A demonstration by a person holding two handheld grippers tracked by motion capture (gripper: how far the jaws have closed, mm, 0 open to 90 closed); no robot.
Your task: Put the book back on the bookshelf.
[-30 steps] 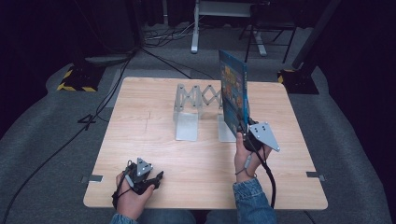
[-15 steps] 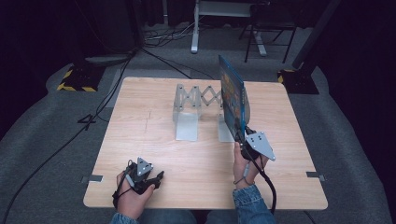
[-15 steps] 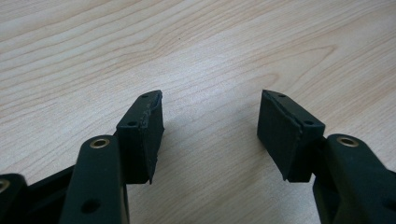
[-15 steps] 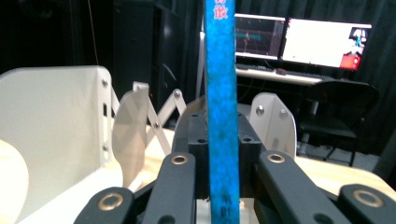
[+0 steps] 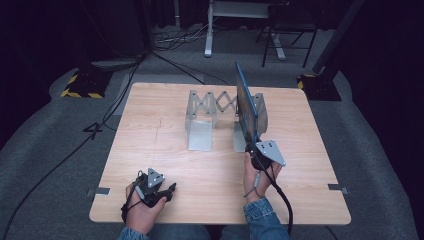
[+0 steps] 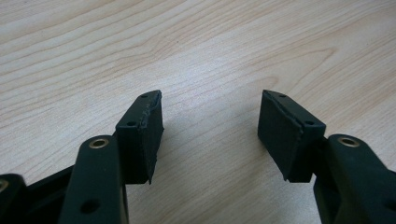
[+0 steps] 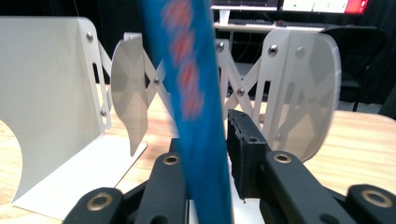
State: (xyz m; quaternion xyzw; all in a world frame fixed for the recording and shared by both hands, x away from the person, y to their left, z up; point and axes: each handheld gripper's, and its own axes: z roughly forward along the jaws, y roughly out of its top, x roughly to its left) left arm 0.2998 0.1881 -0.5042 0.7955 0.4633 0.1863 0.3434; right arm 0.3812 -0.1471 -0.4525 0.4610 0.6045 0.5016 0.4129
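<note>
A thin blue book with a patterned cover (image 5: 246, 106) is held upright on its edge by the right gripper (image 5: 257, 150), whose black jaws are closed on its lower near corner; in the right gripper view the blue cover (image 7: 196, 93) is seen pinched between the two pads. Just beyond this gripper, an expandable white metal book rack with scissor-linked end plates (image 5: 215, 117) is stood on the light wooden table (image 5: 150, 130), and the book is positioned at the rack's right end plate (image 7: 299, 88); whether it is touching the plate cannot be told. The left gripper (image 5: 152, 186) is rested near the table's front edge, well apart from the rack, with its jaws spread wide over bare wood and nothing held between its pads (image 6: 142, 135).
</note>
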